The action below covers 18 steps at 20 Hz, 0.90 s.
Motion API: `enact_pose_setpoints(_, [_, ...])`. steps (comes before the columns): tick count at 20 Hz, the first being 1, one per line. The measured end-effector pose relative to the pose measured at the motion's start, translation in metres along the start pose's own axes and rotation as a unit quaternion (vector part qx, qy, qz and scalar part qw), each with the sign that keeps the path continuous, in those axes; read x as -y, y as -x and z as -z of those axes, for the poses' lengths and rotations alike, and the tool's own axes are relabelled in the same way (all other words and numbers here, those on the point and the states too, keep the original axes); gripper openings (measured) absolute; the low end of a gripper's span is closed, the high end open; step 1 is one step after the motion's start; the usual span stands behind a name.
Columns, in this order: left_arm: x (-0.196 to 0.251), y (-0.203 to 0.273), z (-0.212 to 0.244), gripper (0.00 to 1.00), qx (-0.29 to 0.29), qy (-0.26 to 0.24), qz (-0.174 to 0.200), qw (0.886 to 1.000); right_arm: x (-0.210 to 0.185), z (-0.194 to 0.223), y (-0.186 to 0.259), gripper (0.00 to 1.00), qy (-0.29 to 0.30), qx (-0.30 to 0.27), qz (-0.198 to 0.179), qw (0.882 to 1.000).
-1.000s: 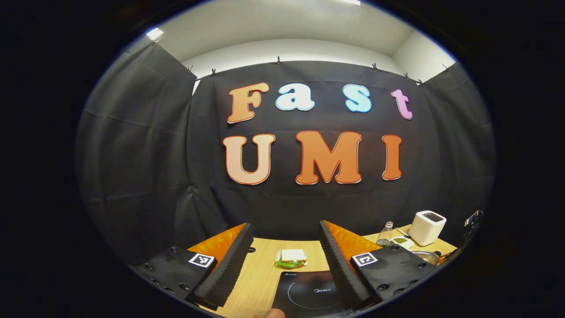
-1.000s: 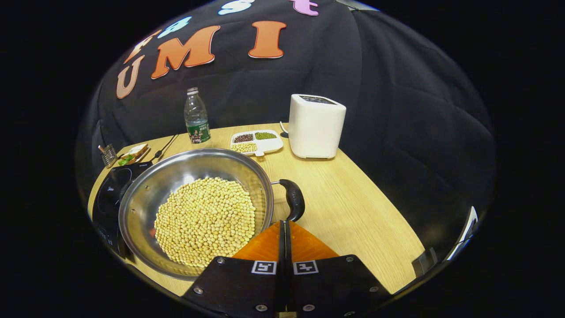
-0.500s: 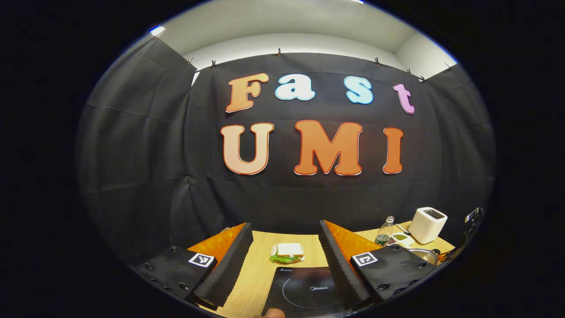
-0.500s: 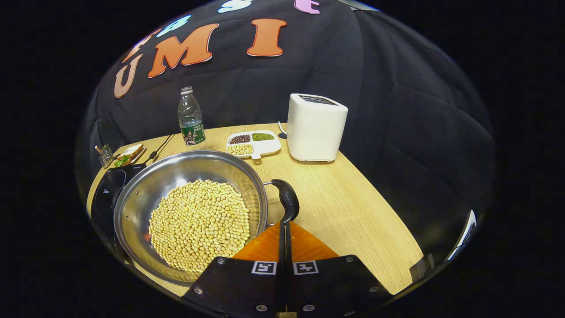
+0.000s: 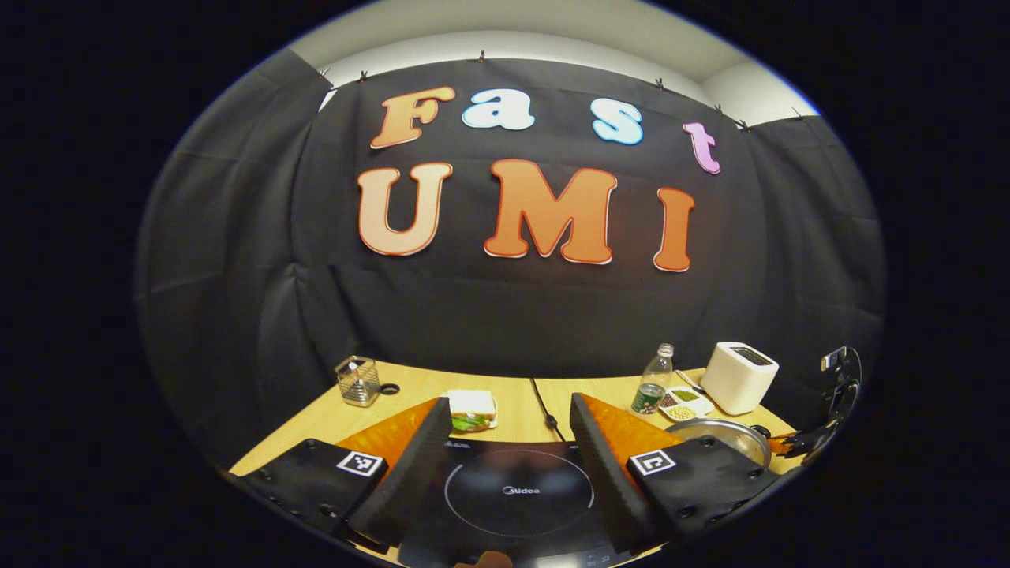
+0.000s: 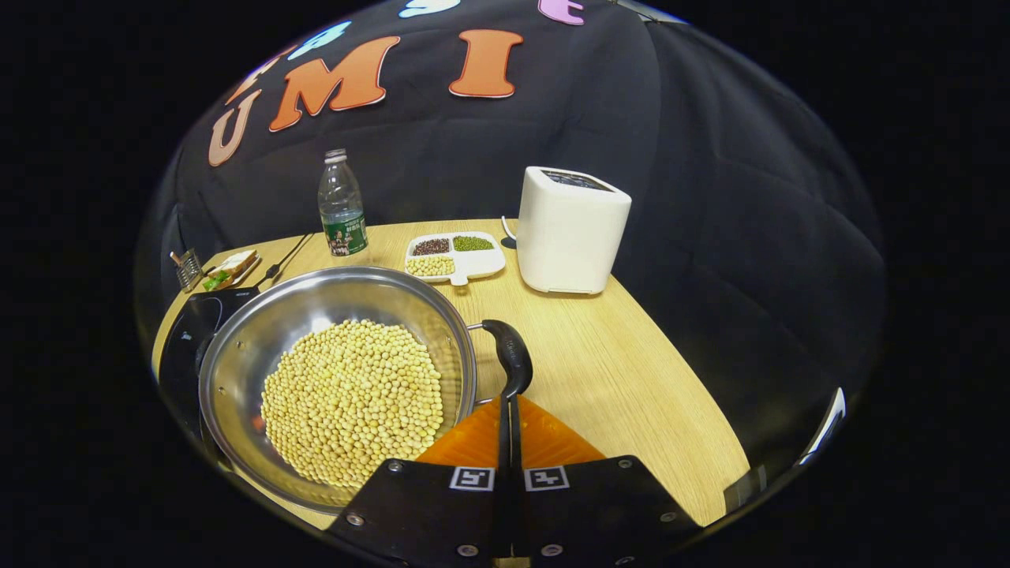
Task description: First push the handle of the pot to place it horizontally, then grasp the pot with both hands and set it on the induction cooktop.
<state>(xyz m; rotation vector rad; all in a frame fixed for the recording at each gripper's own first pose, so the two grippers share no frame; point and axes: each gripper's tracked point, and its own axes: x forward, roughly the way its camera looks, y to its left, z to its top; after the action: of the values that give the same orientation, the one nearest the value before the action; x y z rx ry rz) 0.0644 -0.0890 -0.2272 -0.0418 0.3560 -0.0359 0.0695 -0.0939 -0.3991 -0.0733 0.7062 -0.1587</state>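
Note:
A steel pot [image 6: 331, 315] holding soybeans [image 6: 351, 398] stands on the wooden table, its left edge over the black induction cooktop [image 6: 183, 347]. The pot's black handle [image 6: 509, 355] sticks out on the right side and curves toward me. My right gripper [image 6: 505, 401] is shut, with its joined tips touching the end of that handle. In the left gripper view, my left gripper [image 5: 511, 404] is open above the cooktop [image 5: 517, 489], nothing between its fingers. Off to the right there, the pot [image 5: 722, 435] is partly hidden behind the right finger [image 5: 607, 457].
A white toaster-like appliance [image 6: 570, 229], a divided dish of beans [image 6: 454, 256] and a plastic bottle [image 6: 339, 205] stand behind the pot. A sandwich [image 5: 472, 409], a small wire holder [image 5: 357, 381] and the cooktop's cable [image 5: 544, 406] lie at the back left.
The left gripper's view has dropped and shifted, so more of the table and the whole cooktop ring show between its fingers. In the right view the pot and handle edged slightly left.

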Motion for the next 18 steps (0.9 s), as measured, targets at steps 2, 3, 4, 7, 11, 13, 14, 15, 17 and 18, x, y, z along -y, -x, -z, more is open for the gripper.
enact_pose_setpoints(2, [0.015,-0.004,0.015,0.97,-0.005,-0.011,0.004,1.000,0.004,-0.007,0.005,0.00,-0.004,0.012,0.003,1.000])
enact_pose_setpoints(3, [0.024,-0.005,0.024,0.97,-0.008,-0.014,0.008,1.000,0.006,-0.012,0.008,0.00,-0.003,0.022,0.007,1.000])
enact_pose_setpoints(4, [0.035,-0.007,0.033,0.98,-0.012,-0.011,0.012,1.000,0.010,-0.018,0.010,0.00,-0.003,0.033,0.011,0.999])
enact_pose_setpoints(7, [0.076,-0.013,0.058,0.98,-0.032,-0.008,0.039,0.999,0.010,-0.028,0.017,0.02,-0.006,0.045,0.006,0.999])
enact_pose_setpoints(11, [0.123,-0.017,0.093,0.98,-0.061,-0.017,0.067,0.996,0.008,-0.035,0.018,0.40,-0.010,0.059,-0.003,0.998])
enact_pose_setpoints(13, [0.141,-0.021,0.110,0.98,-0.078,-0.019,0.078,0.994,0.005,-0.040,0.016,0.63,-0.020,0.065,-0.012,0.998])
enact_pose_setpoints(14, [0.150,-0.022,0.120,0.98,-0.088,-0.019,0.081,0.993,0.002,-0.040,0.015,0.75,-0.031,0.061,-0.020,0.997])
enact_pose_setpoints(15, [0.157,-0.025,0.130,0.98,-0.100,-0.017,0.084,0.991,0.001,-0.039,0.013,0.80,-0.040,0.056,-0.027,0.997])
enact_pose_setpoints(17, [0.169,-0.027,0.148,0.98,-0.125,-0.009,0.089,0.988,0.002,-0.036,0.004,0.88,-0.046,0.047,-0.029,0.997])
enact_pose_setpoints(18, [0.174,-0.029,0.158,0.98,-0.139,-0.009,0.091,0.986,0.004,-0.033,-0.001,0.93,-0.042,0.042,-0.026,0.998])
